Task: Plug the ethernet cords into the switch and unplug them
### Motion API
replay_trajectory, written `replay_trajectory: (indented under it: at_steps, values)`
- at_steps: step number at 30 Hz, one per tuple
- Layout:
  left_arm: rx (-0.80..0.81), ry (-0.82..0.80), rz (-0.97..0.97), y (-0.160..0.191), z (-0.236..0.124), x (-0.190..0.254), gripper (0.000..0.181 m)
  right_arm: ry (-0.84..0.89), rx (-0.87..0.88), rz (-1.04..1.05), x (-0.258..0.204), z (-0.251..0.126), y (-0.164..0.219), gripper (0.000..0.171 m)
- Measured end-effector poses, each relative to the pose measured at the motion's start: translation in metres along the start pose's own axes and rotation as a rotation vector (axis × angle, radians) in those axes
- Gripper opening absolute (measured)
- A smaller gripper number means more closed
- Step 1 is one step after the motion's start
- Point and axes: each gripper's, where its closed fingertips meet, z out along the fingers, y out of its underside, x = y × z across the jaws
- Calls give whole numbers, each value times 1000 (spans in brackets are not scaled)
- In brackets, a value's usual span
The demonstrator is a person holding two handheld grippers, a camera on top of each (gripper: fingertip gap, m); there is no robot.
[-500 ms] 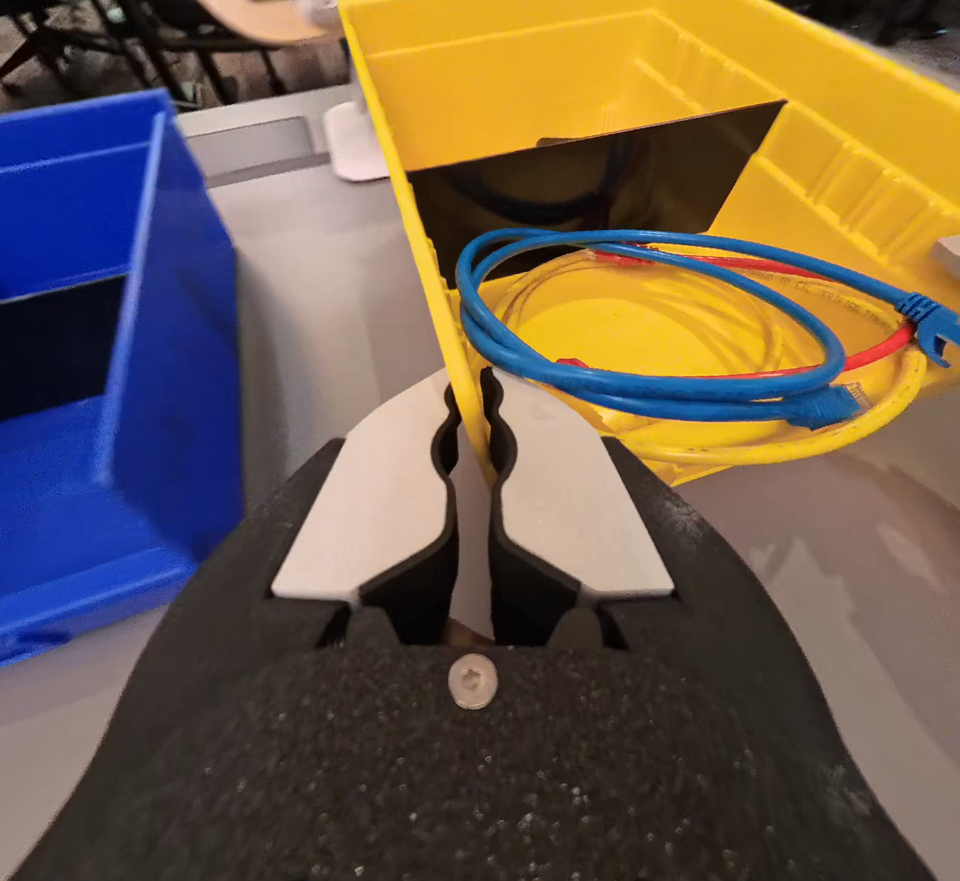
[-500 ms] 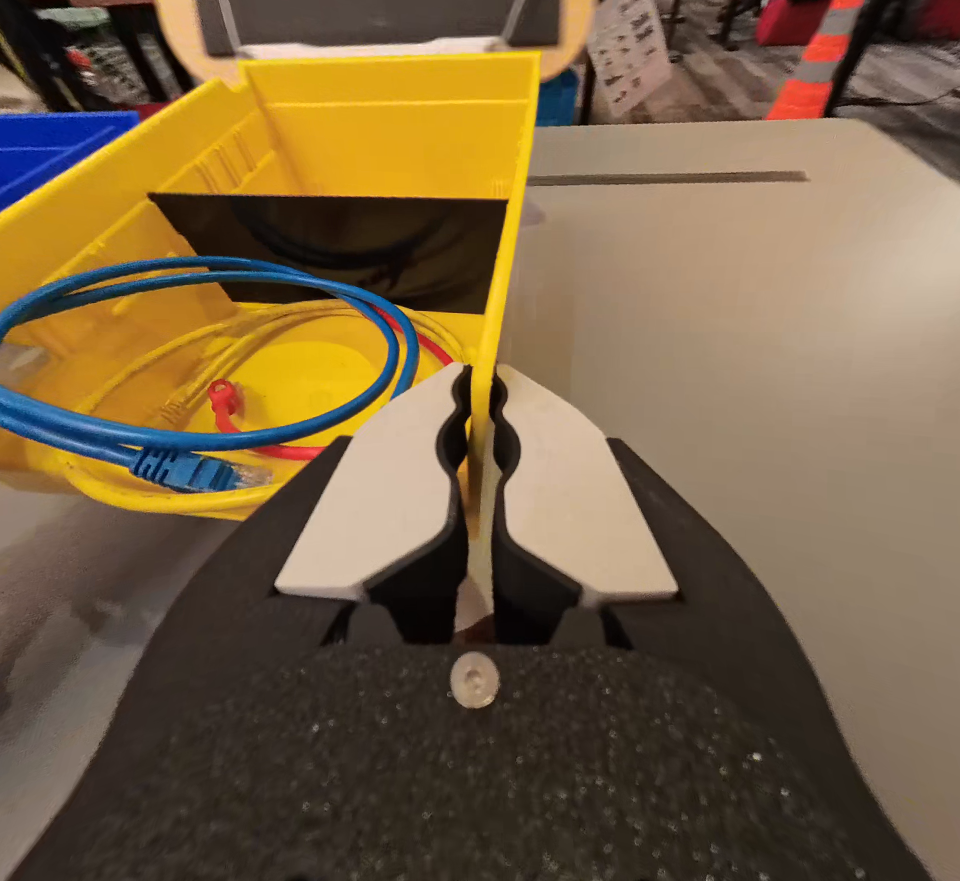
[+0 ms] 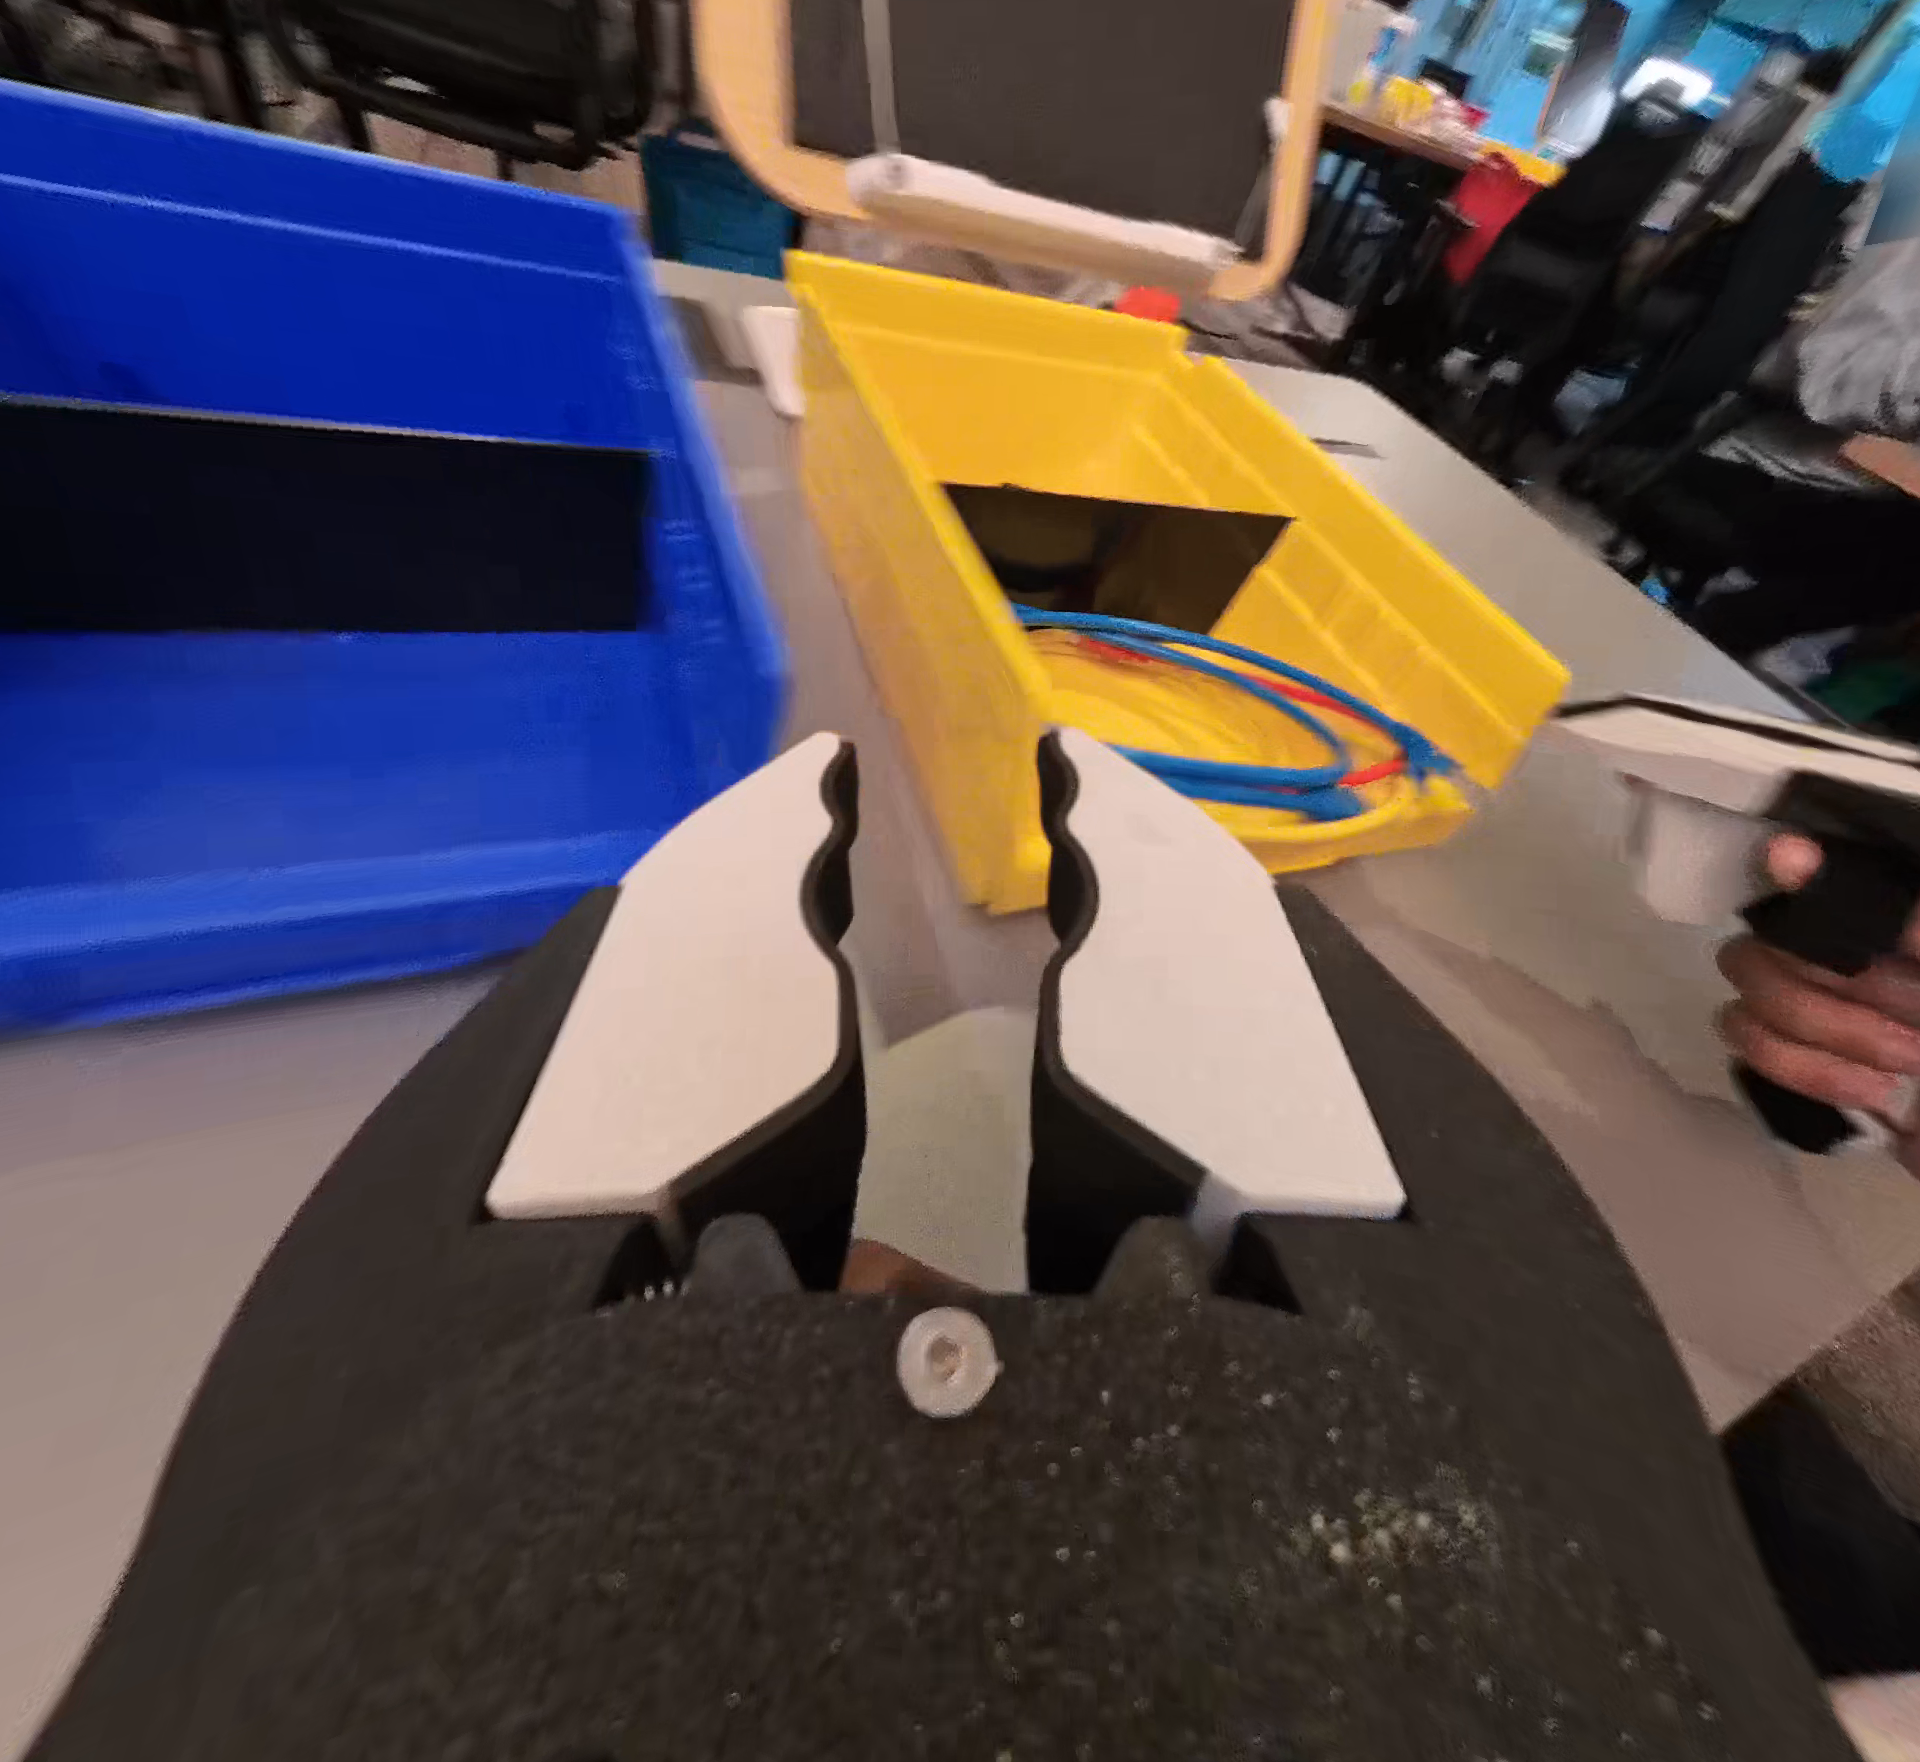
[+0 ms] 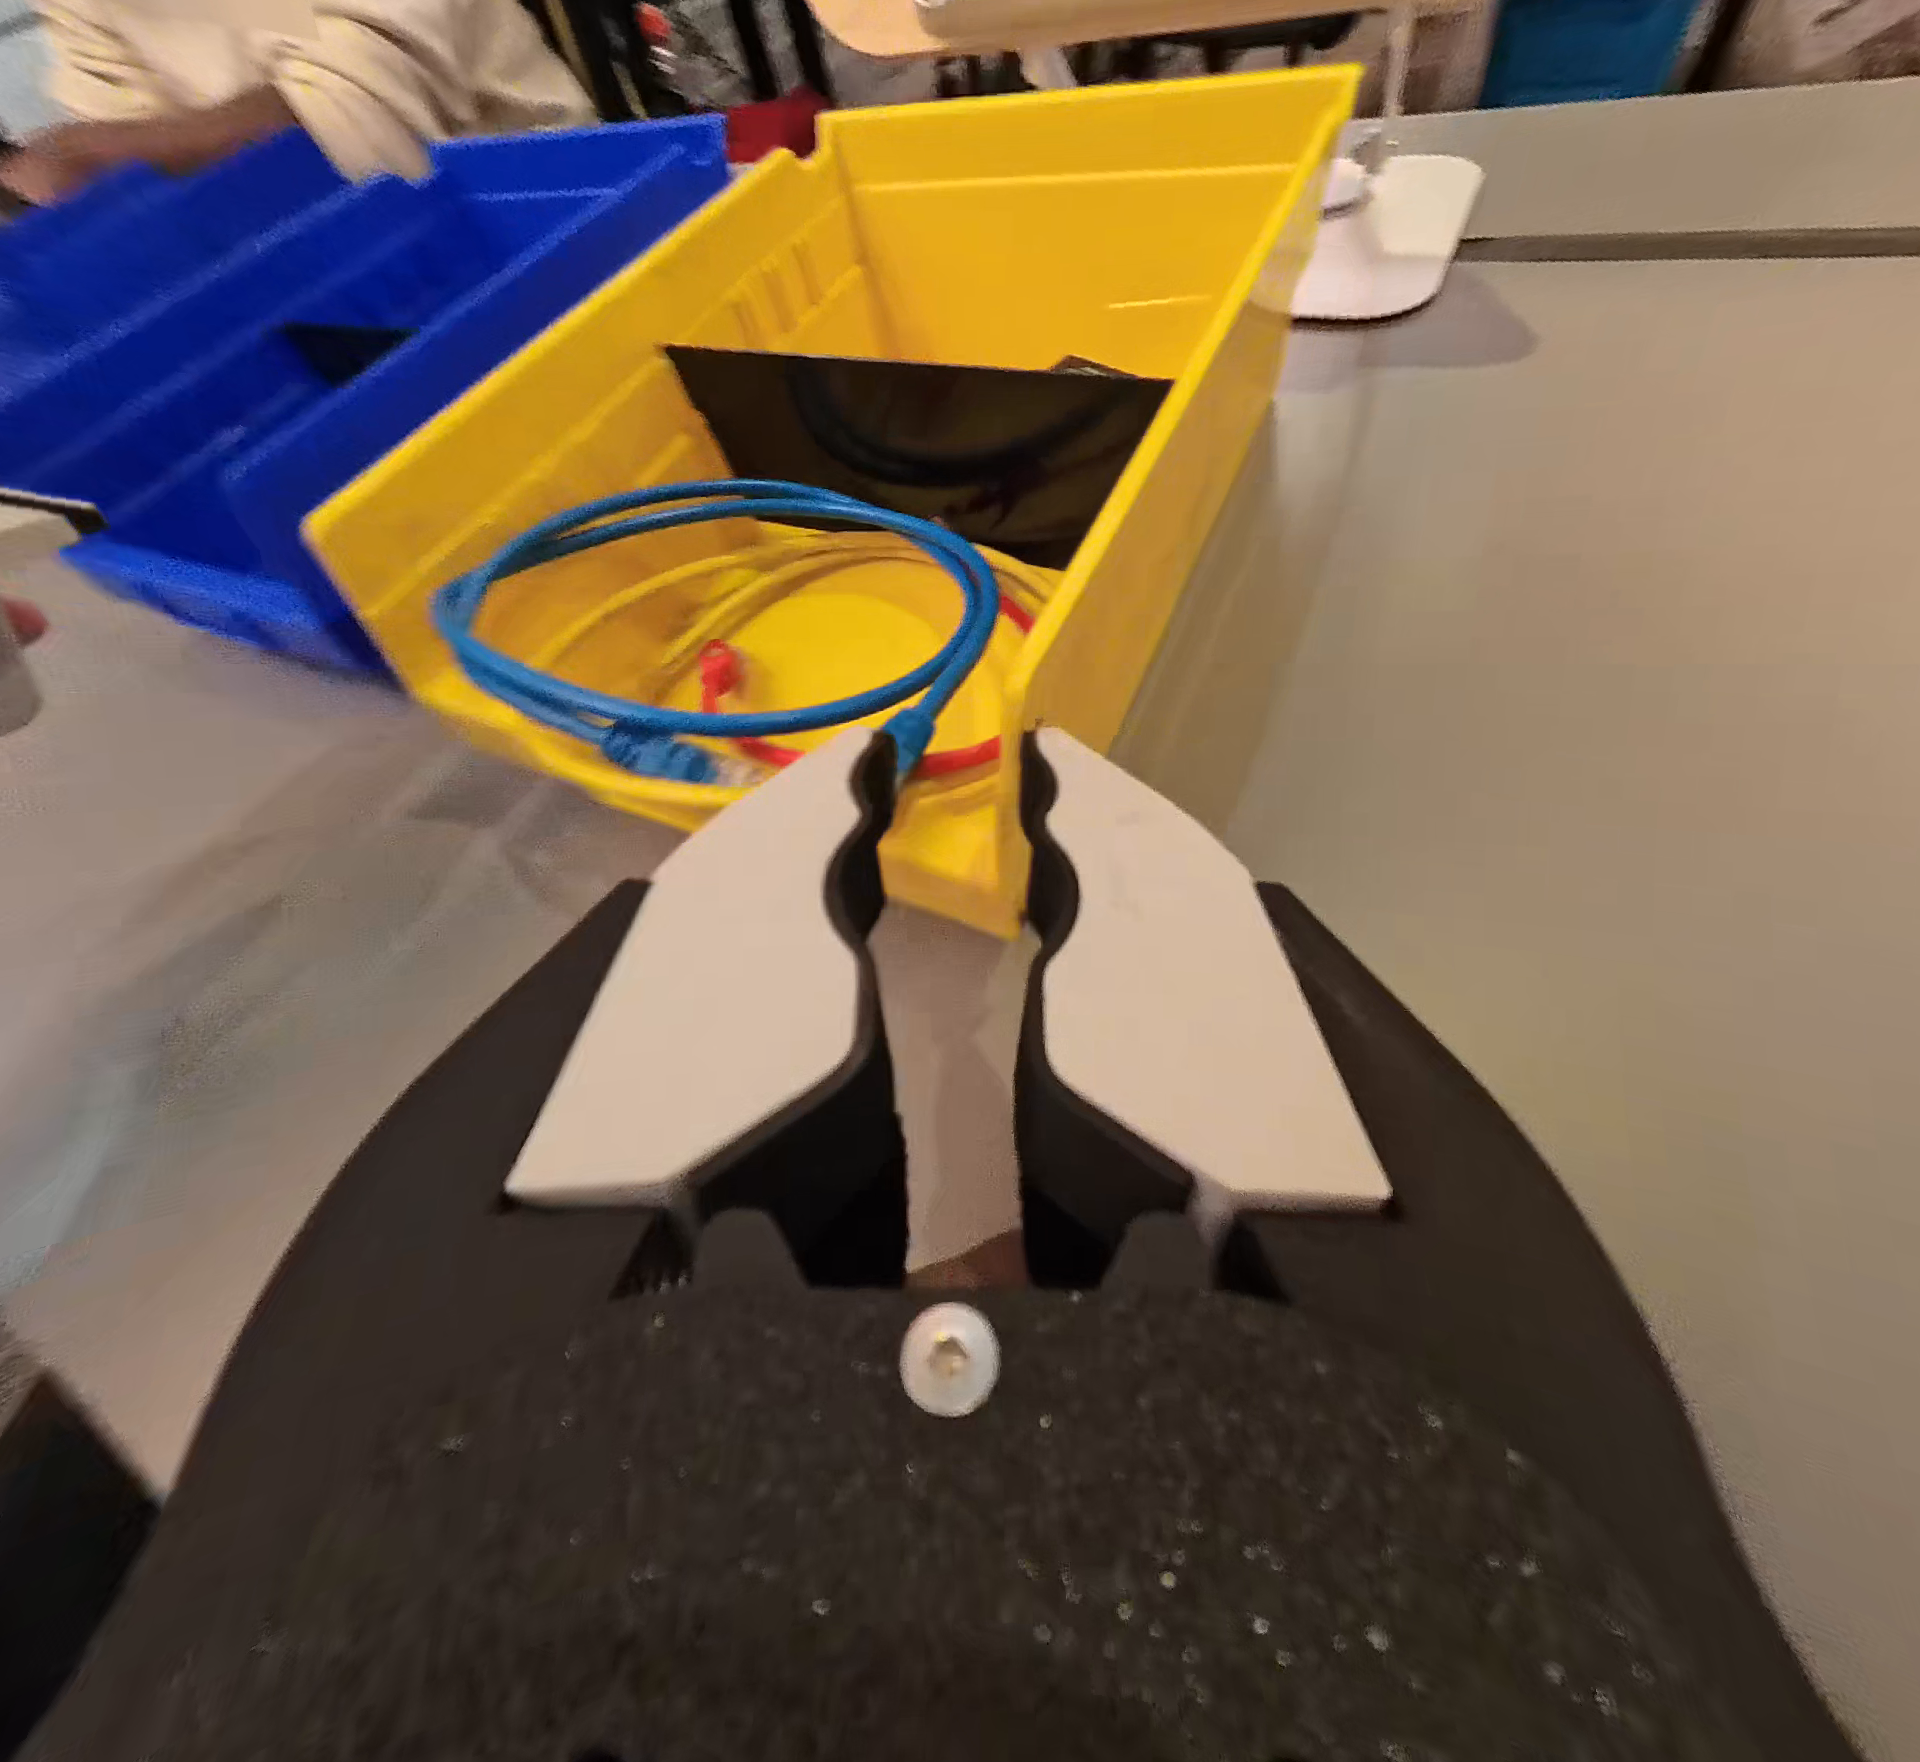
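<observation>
A yellow bin [image 3: 914,632] [image 4: 1153,486] stands on the grey table and holds coiled blue [image 4: 717,507] [image 3: 1236,663], red [image 4: 935,762] and yellow [image 4: 665,793] ethernet cords. A black divider [image 4: 935,445] crosses the bin. No switch shows. My left gripper [image 3: 945,756] is open and empty, a little back from the bin's near left corner. My right gripper [image 4: 956,746] is open and empty just before the bin's near right corner. The right gripper also shows at the right edge of the left wrist view [image 3: 1714,787], held by a hand.
A blue bin [image 3: 364,673] [image 4: 312,330] with a dark divider stands left of the yellow one. A white stand base [image 4: 1382,237] and a wood-framed screen [image 3: 1039,50] sit behind the bins. A person in a light sleeve [image 4: 312,50] is at the far left. Bare table [image 4: 1610,673] lies to the right. The grippers' ends are close to 25 cm from one another.
Both grippers have let go of the yellow bin's side walls, opened and pulled back from it. The bin now stands farther off in both views.
</observation>
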Motion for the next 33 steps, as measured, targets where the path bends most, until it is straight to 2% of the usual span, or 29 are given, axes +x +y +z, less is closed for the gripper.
replay_trajectory:
  at_steps: [2,6,8,10,14,15,16,19,23,26,27,29,33]
  values:
    - [-14,-117,-7,1,-30,-50,35,-92,-4,-16,-13,-14,5,18]
    - [-164,-343,20,17,-72,-164,51,-106,27,-92,-30,-28,10,14]
    - [-189,-341,34,11,-75,-194,40,-149,35,-156,-51,-26,11,13]
    - [-147,-333,56,-6,-68,-213,33,-210,-5,-222,-75,-18,19,13]
    - [-204,-270,76,-12,-26,-230,32,-345,-137,-290,-128,-5,51,13]
    - [-211,-285,67,-13,-18,-237,25,-378,-153,-290,-143,-5,57,13]
    - [-223,-303,60,-11,-12,-243,4,-414,-167,-284,-158,-5,64,13]
    - [-206,-338,78,-10,-11,-248,3,-484,-208,-255,-195,-6,78,19]
    - [-181,-350,22,5,-40,-225,5,-419,-179,-176,-213,11,75,42]
    - [-231,-425,140,20,-73,-205,5,-347,-143,-113,-222,33,63,51]
    - [-234,-460,175,24,-84,-200,5,-326,-140,-102,-226,40,59,50]
    - [-218,-488,169,32,-102,-189,5,-260,-155,-104,-232,53,57,35]
    - [-188,-486,67,45,-128,-167,5,-197,-115,-165,-246,70,44,39]
